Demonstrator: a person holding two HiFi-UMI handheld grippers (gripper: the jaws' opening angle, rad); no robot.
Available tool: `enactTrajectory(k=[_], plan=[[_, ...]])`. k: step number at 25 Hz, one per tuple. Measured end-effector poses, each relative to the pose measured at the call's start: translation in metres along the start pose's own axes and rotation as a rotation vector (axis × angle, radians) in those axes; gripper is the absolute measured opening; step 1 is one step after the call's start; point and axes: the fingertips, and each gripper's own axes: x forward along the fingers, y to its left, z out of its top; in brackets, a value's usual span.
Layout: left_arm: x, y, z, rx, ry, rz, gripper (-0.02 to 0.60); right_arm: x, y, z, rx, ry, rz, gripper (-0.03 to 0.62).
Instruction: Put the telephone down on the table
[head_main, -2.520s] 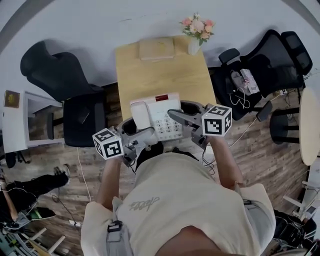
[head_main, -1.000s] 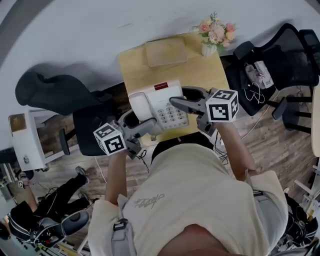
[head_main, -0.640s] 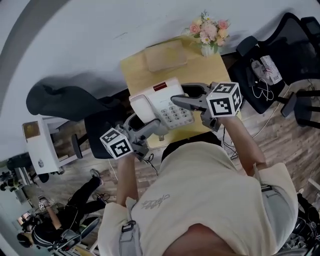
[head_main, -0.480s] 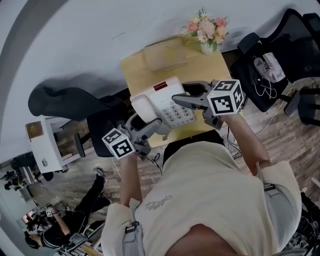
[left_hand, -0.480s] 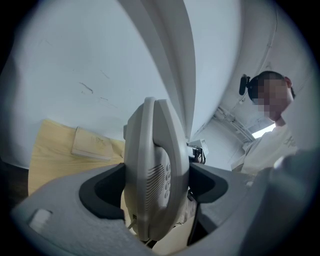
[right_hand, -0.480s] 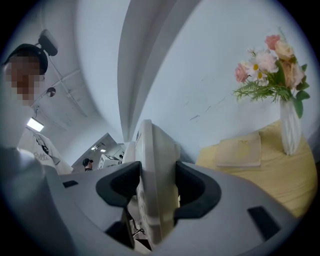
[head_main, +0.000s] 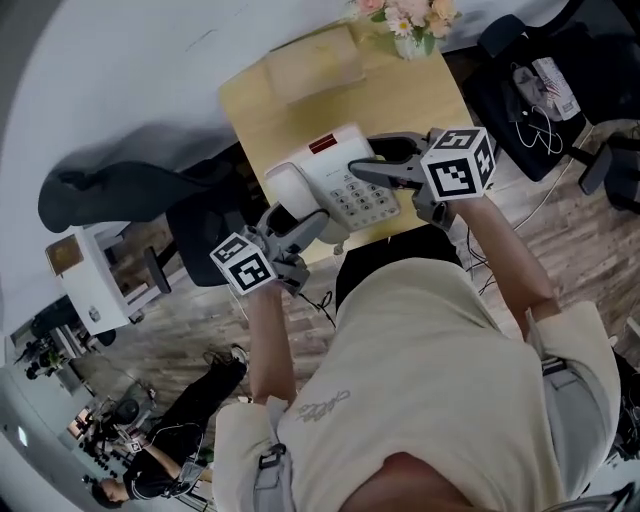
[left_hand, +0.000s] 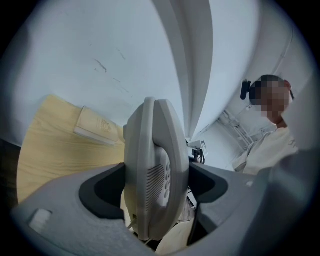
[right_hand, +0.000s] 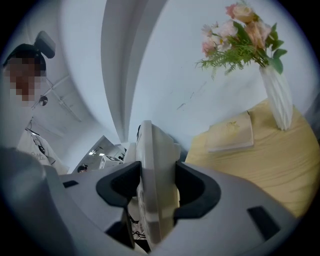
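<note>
**A:** Telephone (head_main: 345, 185): where is it entered? Largest item first, please.

**B:** Item one, bench (head_main: 285, 115): pale wood, set against the wall. Item two, the telephone: white desk set, handset on its cradle, keypad up. It sits over the near end of the bench, carried between two tools.

**A:** And the tools?

**B:** Item three, left hand-held gripper (head_main: 305, 225): clenched on the handset side. Its own view shows the set edge-on, wedged between both jaws. Item four, right hand-held gripper (head_main: 375, 170): likewise clamped, on the keypad side.

**A:** Changes since the last entry?

**B:** A couple of seconds ago the set hung at the bench's near edge. Now it lies further in over the wood. Both grips are unchanged.

**A:** Is it resting on the bench?

**B:** Cannot tell whether the base touches. Judged: the carry is nearly done, with the lowering and release still outstanding.

**A:** Smaller items?

**B:** Item five, flat book (head_main: 310, 65), at the far end. Item six, vase of flowers (head_main: 410, 18), in the far right corner. Both stand well apart from the set, so the landing spot looks free.
</note>
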Motion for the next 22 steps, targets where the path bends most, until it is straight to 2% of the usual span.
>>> enactTrajectory(k=[14,22], plan=[[0.013,0.107,-0.030,-0.088,0.107,-0.013,0.387,0.058,-0.089,-0.048,0.144,0.038,-0.007,0.218],[0.030,0.164,-0.020,-0.136,0.128,-0.029,0.387,0.089,-0.140,-0.042,0.190,0.051,-0.033,0.218]])
